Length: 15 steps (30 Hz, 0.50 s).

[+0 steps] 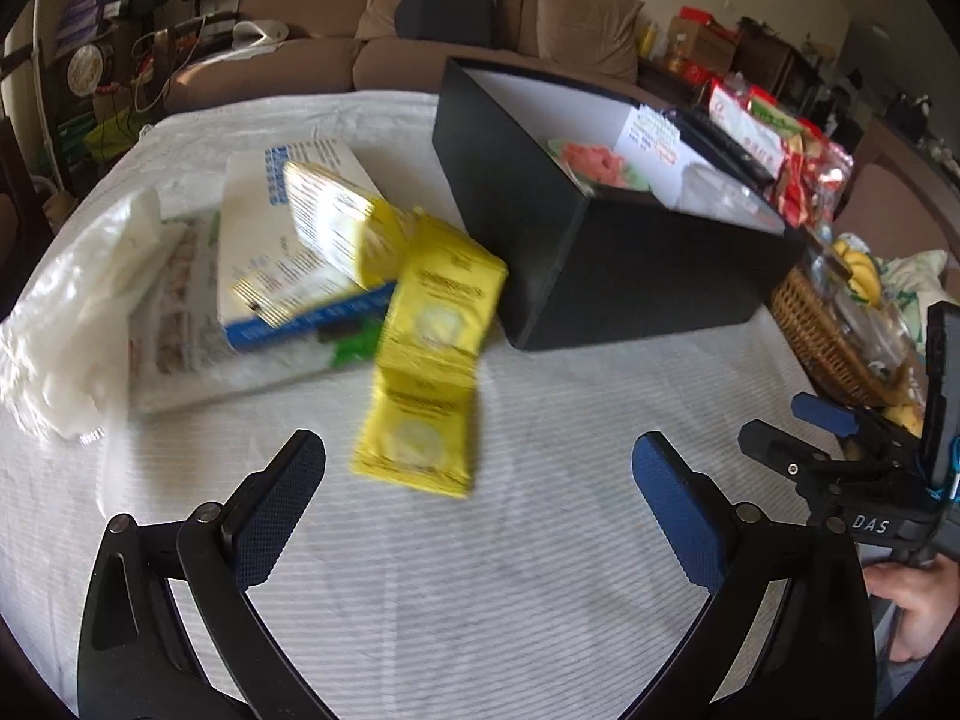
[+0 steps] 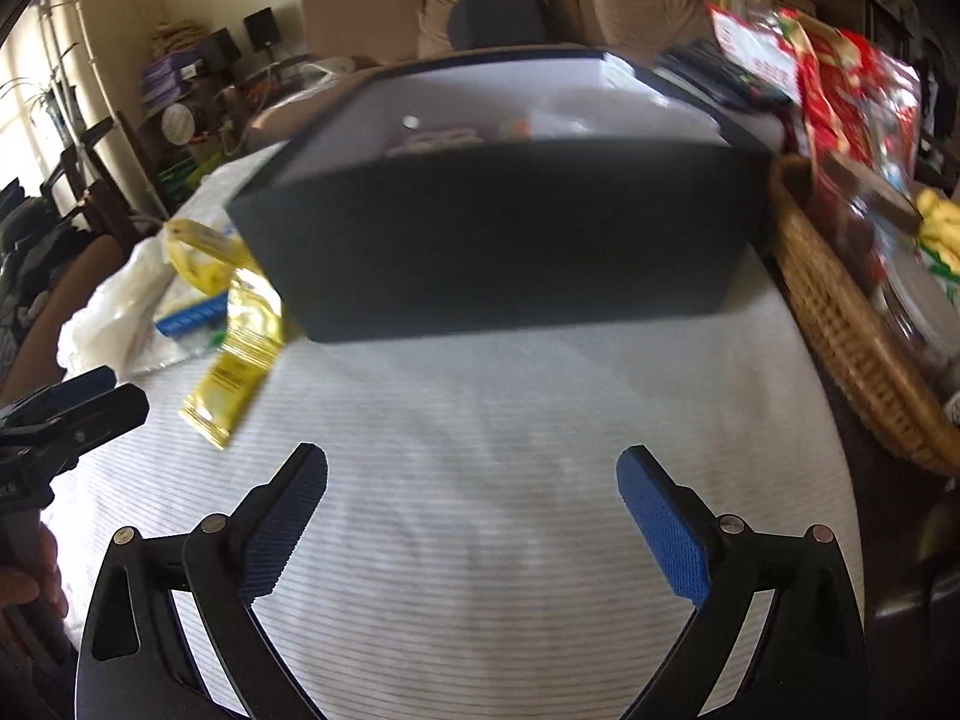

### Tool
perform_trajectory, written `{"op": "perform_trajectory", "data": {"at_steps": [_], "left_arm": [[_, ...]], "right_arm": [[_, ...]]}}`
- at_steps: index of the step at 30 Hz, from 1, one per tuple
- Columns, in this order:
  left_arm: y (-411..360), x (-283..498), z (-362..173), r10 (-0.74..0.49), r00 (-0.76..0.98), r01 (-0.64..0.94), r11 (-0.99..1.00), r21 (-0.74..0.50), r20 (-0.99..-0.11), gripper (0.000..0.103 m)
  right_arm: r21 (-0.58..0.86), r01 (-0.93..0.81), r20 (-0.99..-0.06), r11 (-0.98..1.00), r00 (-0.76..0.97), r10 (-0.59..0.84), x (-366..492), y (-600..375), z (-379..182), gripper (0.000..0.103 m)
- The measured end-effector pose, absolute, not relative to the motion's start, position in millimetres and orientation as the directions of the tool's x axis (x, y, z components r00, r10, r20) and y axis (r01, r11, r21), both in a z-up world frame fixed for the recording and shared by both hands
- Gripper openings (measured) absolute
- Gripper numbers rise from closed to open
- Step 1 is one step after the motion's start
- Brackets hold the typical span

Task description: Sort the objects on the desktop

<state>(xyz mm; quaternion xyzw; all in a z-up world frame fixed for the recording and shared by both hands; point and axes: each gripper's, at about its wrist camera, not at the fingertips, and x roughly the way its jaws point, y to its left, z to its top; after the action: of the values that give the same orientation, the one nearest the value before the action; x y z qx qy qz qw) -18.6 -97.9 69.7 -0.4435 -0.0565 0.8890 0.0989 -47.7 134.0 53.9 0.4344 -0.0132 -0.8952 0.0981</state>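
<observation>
Nearest the cameras, the left gripper [image 1: 479,483] and the right gripper [image 2: 472,495] both hover over the striped tablecloth [image 2: 480,408] with jaws spread wide and nothing between them. Just beyond the left gripper, the strip of yellow sachets [image 1: 429,354] trails from the cloth up onto the blue-and-white box [image 1: 294,252], left of the black storage box [image 1: 606,240]. A pinch on one sachet may, I judge, drag the linked strip and tip the small yellow carton [image 1: 336,222] off the pile. The black storage box already holds items; its tall near wall could snag a dangling strip. To its right, the wicker basket [image 2: 840,324] crowds the right gripper's swing.
</observation>
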Motion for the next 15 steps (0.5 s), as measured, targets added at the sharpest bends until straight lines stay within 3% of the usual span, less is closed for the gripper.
{"op": "perform_trajectory", "data": {"at_steps": [5, 15], "left_arm": [[-58.3, -4.0, 48.7, 0.147, -0.581, -0.126, -0.988, -0.090, -0.800, 0.103], [-37.3, 5.5, 10.4, 0.085, -0.540, -0.039, -0.996, -0.076, -0.838, 0.103]], "right_arm": [[0.105, 0.153, -0.792, -0.983, -0.585, -0.175, -41.4, 157.9, 36.6, 0.100], [0.081, 0.188, -0.800, -0.979, -0.574, -0.176, -39.3, 170.9, 14.9, 0.100]]}}
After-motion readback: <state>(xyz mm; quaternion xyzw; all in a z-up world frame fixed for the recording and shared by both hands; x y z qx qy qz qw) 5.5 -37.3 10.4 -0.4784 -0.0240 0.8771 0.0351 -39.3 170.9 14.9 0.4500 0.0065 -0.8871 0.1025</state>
